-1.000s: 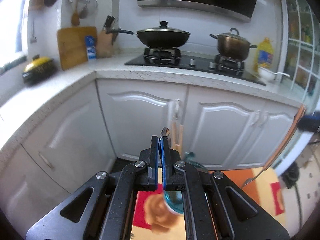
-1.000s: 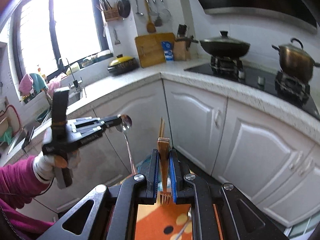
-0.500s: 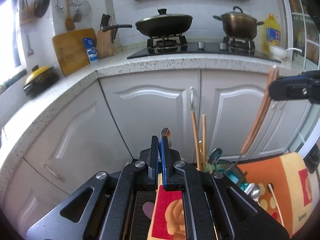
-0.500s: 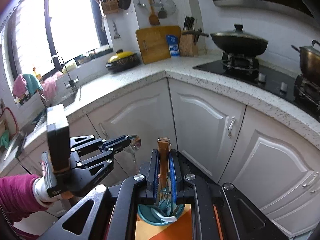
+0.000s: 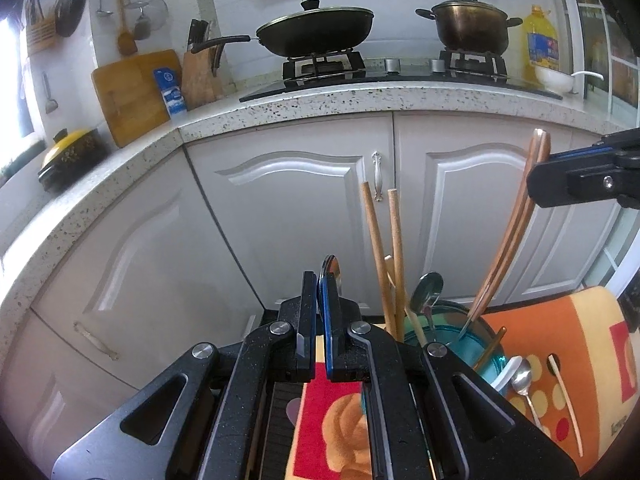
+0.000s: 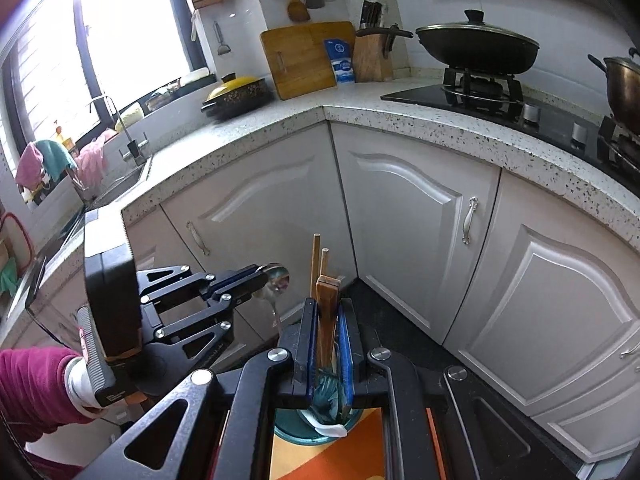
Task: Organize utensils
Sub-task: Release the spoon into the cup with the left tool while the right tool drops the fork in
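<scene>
A kitchen corner fills the left wrist view: a speckled counter [image 5: 280, 100] over white cabinet doors [image 5: 288, 216], with a black wok [image 5: 316, 34] and a bronze pot [image 5: 468, 26] on the stove. Low down lies a red and orange patterned cloth [image 5: 560, 328]. On it stands a teal cup [image 5: 468, 340] holding two wooden chopsticks [image 5: 380, 256] and a spoon [image 5: 428, 292] upright. A loose spoon [image 5: 524, 380] and a pale stick [image 5: 564, 396] lie on the cloth just beside the cup. The left tongs [image 5: 319, 304] are nearly closed, pinching a metal spoon [image 5: 332, 270] whose bowl pokes up past the tips. At the right edge the right tongs [image 5: 538, 184] grip a wooden-handled fork [image 5: 508, 240] that leans with its lower end down into the cup.

The right wrist view shows the same counter [image 6: 248, 136] running left to a sink and a bright window [image 6: 120, 28], with a cutting board [image 6: 304, 56] and a knife block [image 6: 372, 60] against the wall. The right tongs [image 6: 329, 344] are drawn in on the fork's wooden handle [image 6: 327, 300], and its tines [image 6: 326, 388] reach into the cup [image 6: 316, 432] straight below. The chopsticks [image 6: 317, 256] rise behind. To the left, the left tongs [image 6: 256, 276], held by a hand in a pink sleeve [image 6: 32, 388], clamp the metal spoon [image 6: 276, 280], well clear of the cup.
</scene>
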Demonstrator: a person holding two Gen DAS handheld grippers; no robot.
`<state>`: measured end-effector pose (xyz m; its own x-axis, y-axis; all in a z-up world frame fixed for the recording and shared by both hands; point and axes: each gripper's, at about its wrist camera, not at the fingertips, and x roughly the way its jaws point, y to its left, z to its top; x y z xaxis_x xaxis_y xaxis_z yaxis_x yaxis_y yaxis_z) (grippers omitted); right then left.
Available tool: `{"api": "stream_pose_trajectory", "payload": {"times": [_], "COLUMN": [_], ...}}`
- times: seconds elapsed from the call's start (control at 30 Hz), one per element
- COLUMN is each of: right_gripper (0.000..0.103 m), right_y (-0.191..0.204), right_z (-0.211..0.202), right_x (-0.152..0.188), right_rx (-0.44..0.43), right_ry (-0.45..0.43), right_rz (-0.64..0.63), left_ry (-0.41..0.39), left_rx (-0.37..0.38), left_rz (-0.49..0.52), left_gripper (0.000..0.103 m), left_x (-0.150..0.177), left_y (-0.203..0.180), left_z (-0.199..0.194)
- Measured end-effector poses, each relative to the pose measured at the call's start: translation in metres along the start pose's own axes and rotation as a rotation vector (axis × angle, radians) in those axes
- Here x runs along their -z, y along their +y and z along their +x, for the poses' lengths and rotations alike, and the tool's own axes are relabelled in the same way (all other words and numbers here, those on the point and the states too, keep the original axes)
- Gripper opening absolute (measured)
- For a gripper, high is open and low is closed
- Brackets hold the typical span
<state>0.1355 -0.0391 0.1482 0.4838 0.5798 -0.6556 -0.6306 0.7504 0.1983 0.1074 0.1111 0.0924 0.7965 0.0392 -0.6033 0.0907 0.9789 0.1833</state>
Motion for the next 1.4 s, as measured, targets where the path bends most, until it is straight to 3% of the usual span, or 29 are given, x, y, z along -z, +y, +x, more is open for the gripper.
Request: {"api": "stream_pose_trajectory", "payload": {"times": [0.5, 0.97, 1.1, 1.2, 1.27, 1.33, 1.4], "right_gripper": [0.009, 0.009, 0.009, 0.016, 0.022, 0.025, 0.025], "right_y": [-0.002, -0.015, -0.026, -0.032, -0.035, -0.036, -0.036], "right_z": [-0.02, 0.038, 0.042, 0.039, 0.034, 0.03, 0.026], "right_x": [-0.006, 0.022, 0.026, 0.028, 0.03, 0.032, 0.036], "right_rx": [-0.006, -0.021, -0.012, 0.006, 0.006, 0.003, 0.008], "right_ry": [-0.052, 0.102, 0.104, 0.106, 0.099, 0.096, 0.092], "right_rz": [0.009, 0.049, 0.09, 0.117, 0.129, 0.143, 0.155], "left_ry": [0.023, 0.072, 0.099, 0.115, 0.117, 0.111, 0.111], "left_rx": [0.0, 0.024, 0.05, 0.079, 0.094, 0.106, 0.113], "left_rz": [0.009, -0.019, -0.056, -0.088, -0.104, -0.116, -0.125], "left_gripper": [0.001, 0.001, 0.002, 0.006, 0.025, 0.035, 0.036], "left_x": [0.003, 0.015, 0.015, 0.014, 0.014, 0.014, 0.014], "left_y": [-0.006, -0.012, -0.01, -0.008, -0.008, -0.007, -0.006], "left_z": [0.008, 0.021, 0.019, 0.017, 0.012, 0.007, 0.002]}}
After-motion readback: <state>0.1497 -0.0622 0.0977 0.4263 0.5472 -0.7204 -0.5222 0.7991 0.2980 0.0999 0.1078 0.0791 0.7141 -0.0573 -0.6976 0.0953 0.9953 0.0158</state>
